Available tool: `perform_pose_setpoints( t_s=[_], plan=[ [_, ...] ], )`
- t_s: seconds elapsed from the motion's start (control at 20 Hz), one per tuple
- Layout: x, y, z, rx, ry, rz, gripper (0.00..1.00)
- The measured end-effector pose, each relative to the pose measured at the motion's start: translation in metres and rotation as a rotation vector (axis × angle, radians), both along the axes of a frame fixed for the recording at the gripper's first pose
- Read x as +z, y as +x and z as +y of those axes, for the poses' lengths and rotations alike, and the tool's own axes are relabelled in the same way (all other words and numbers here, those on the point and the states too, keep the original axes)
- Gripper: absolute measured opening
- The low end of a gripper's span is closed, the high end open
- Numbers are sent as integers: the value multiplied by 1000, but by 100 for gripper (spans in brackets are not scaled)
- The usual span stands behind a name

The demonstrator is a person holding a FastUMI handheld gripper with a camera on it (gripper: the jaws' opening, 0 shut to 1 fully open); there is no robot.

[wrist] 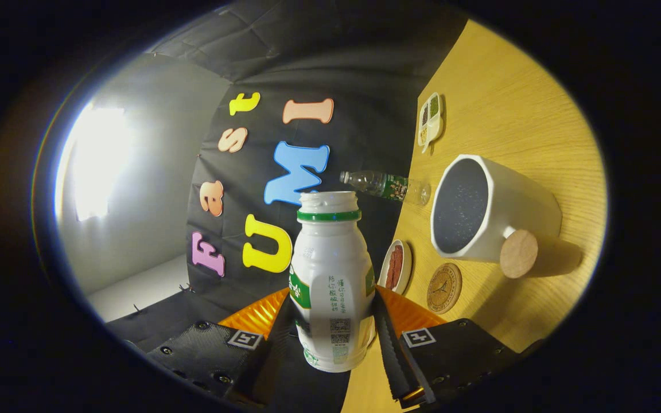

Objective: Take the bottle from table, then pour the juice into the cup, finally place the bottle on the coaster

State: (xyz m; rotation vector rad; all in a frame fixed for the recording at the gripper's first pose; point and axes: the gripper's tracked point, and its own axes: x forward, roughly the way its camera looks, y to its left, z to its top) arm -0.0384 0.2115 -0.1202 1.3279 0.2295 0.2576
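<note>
My gripper (333, 338) is shut on a white plastic bottle (330, 269) with a green neck ring and an open mouth; both fingers press its lower sides. The whole view is rolled, so the wooden table (514, 97) stands to the right of the bottle. A white cup (488, 209) with a dark speckled inside and a round wooden handle stands on the table beyond the fingers, its mouth facing me. A round cork coaster (444, 287) lies just below the cup, near the right finger (399, 350). No liquid shows at the bottle's mouth.
A small white dish of reddish food (395, 267) sits between the bottle and the coaster. A clear water bottle with a green label (385, 186) and a divided white dish (430, 120) stand farther off. A bright lamp glares on the grey wall.
</note>
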Motion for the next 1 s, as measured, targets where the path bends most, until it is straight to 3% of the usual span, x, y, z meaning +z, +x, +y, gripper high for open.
perform_pose_setpoints(
  t_s=[1.0],
  plan=[
    [9,14,-2,-63,255,15,73]
  ],
)
